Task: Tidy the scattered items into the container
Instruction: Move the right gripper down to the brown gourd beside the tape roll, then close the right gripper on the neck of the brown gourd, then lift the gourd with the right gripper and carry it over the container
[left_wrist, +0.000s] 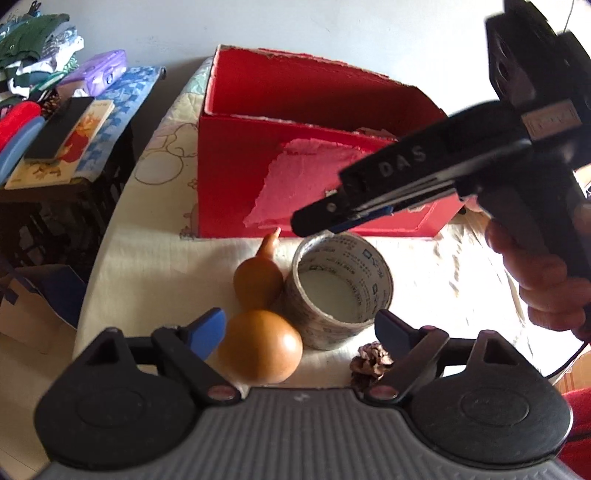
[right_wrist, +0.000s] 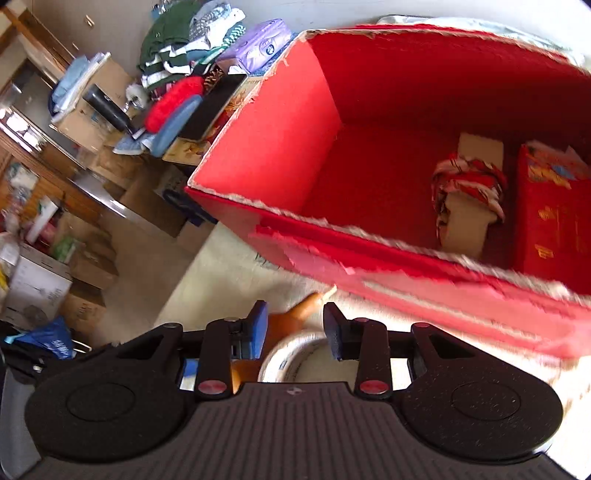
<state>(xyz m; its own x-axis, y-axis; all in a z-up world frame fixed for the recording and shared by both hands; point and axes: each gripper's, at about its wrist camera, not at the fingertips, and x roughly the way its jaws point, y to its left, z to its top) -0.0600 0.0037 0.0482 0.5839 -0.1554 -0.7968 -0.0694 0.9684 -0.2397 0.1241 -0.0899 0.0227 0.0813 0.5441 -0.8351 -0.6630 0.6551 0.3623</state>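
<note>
Red cardboard, torn pale along its rim: the box (left_wrist: 236, 177) stands at the far edge of the cloth-covered counter (left_wrist: 155, 258), and we take it for the container. Inside it, from the right wrist view, a red-and-white patterned bundle (right_wrist: 467, 184) and a red printed packet (right_wrist: 550, 210) already lie.

Still out on the counter: a tan gourd (left_wrist: 260, 336), lying with its neck toward the box; a roll of printed tape (left_wrist: 340, 288) touching it; a small pine cone (left_wrist: 371, 360) just beside the roll.

Left tongs (left_wrist: 299, 328) released and wide, gourd's bulb and the roll between the fingers, no pad pressing that we can see. Right tongs (right_wrist: 295, 330) part open, empty, hanging above the roll and gourd.

Risks, as we judge them:
- The gourd is round and smooth; a grip on the bulb may slip or send it rolling
- Gourd and roll touch, so closing on one may shove the other, or the cone
- Both tongs crowd the same spot and may collide

Hard to read: the right wrist view is smeared; the cone is half behind a left finger; much of the box floor is unseen; counter at right is glared out
</note>
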